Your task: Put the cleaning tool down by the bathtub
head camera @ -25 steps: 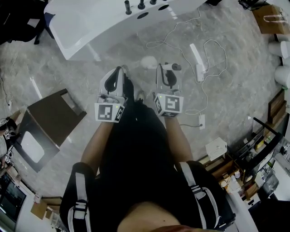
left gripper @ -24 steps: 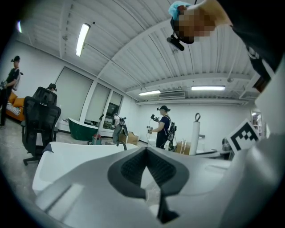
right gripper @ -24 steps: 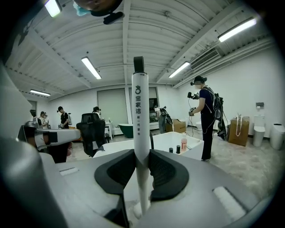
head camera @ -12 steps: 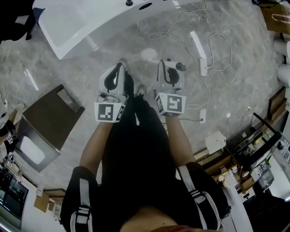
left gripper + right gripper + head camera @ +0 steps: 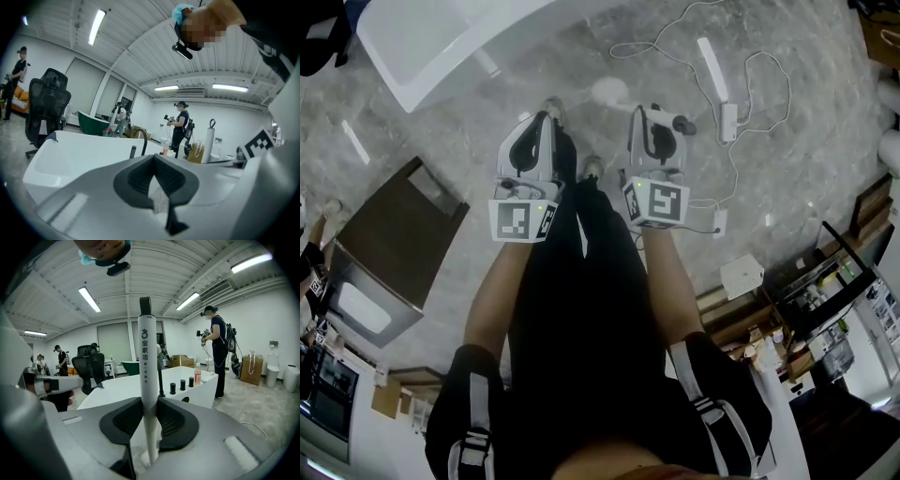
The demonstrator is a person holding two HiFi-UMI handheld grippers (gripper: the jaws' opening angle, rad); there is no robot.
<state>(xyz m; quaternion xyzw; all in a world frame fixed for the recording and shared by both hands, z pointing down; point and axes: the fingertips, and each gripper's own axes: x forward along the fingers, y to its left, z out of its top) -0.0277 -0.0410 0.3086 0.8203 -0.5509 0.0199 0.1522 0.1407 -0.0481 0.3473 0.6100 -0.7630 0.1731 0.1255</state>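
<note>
My right gripper point(image 5: 149, 419) pinches the white handle of the cleaning tool point(image 5: 145, 357), which stands upright between the pads. My left gripper point(image 5: 153, 174) has its pads pressed together on nothing. The bathtub point(image 5: 431, 52) lies just ahead on the stone floor point(image 5: 787, 169). A pale round shape beyond the grippers in the head view may be the tool's head; I cannot confirm it. Step in hand, as I judge: the set-down, not yet done. The next move calls for lowering the tool beside the tub, clear of the cables point(image 5: 741, 84), then spreading the pads.
</note>
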